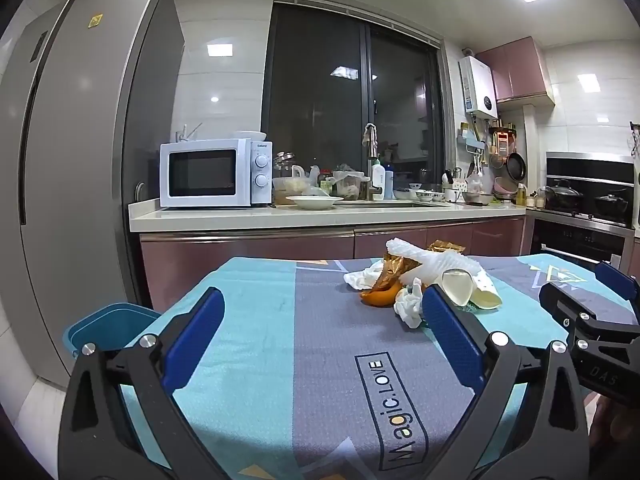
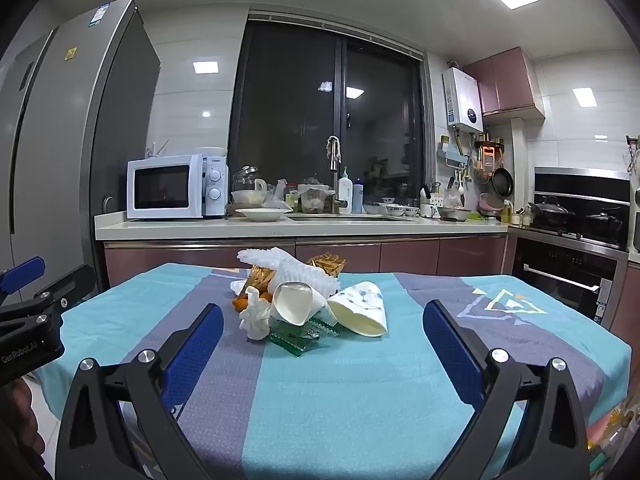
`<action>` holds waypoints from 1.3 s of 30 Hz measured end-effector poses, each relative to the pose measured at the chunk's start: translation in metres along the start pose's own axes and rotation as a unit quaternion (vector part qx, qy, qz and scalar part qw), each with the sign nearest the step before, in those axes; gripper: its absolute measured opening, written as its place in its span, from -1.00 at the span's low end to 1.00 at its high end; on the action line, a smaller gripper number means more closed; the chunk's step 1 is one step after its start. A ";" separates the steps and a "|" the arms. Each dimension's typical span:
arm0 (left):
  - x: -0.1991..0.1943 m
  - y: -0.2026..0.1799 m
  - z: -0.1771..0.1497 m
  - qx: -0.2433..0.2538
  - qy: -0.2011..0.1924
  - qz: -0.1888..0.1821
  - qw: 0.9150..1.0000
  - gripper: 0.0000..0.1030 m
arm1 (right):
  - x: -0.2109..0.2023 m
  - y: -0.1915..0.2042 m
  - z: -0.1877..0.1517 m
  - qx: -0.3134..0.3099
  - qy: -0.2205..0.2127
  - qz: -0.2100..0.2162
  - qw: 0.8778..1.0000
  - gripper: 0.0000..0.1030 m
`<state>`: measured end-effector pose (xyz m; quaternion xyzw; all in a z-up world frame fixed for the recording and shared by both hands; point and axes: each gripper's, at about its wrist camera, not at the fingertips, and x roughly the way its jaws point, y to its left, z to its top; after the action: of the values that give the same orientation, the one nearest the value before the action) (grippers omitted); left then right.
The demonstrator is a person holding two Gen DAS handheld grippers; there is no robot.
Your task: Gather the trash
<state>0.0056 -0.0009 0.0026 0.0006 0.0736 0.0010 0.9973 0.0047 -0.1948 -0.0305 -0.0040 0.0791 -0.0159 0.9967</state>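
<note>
A trash pile lies on the table: white foam netting [image 2: 296, 270], two paper cups on their sides [image 2: 294, 302] [image 2: 362, 308], crumpled tissue [image 2: 256, 316], orange peel [image 1: 382, 295], gold wrappers [image 2: 328, 263] and a green wrapper [image 2: 296, 339]. The pile also shows in the left wrist view [image 1: 424, 276]. My left gripper [image 1: 320, 320] is open and empty, short of the pile and left of it. My right gripper [image 2: 322, 332] is open and empty, facing the pile from the near side. The right gripper's body shows in the left wrist view [image 1: 588, 320].
A blue bin [image 1: 108, 322] stands at the table's left edge. The table has a blue and grey cloth [image 2: 360, 380]. A counter [image 1: 320, 216] with microwave [image 1: 212, 172], sink and dishes runs behind. A fridge [image 1: 80, 140] stands left, a stove [image 2: 576, 224] right.
</note>
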 end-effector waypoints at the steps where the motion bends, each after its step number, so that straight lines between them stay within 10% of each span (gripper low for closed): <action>1: -0.001 0.001 0.000 -0.001 -0.001 -0.001 1.000 0.89 | 0.000 0.000 0.000 0.001 0.001 0.000 1.000 0.87; 39: -0.010 0.002 0.000 0.002 -0.005 0.006 1.000 0.89 | 0.003 -0.002 -0.002 0.000 0.004 0.000 1.000 0.87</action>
<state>-0.0044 0.0009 0.0042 0.0031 0.0683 0.0064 0.9976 0.0068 -0.1973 -0.0332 -0.0036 0.0833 -0.0158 0.9964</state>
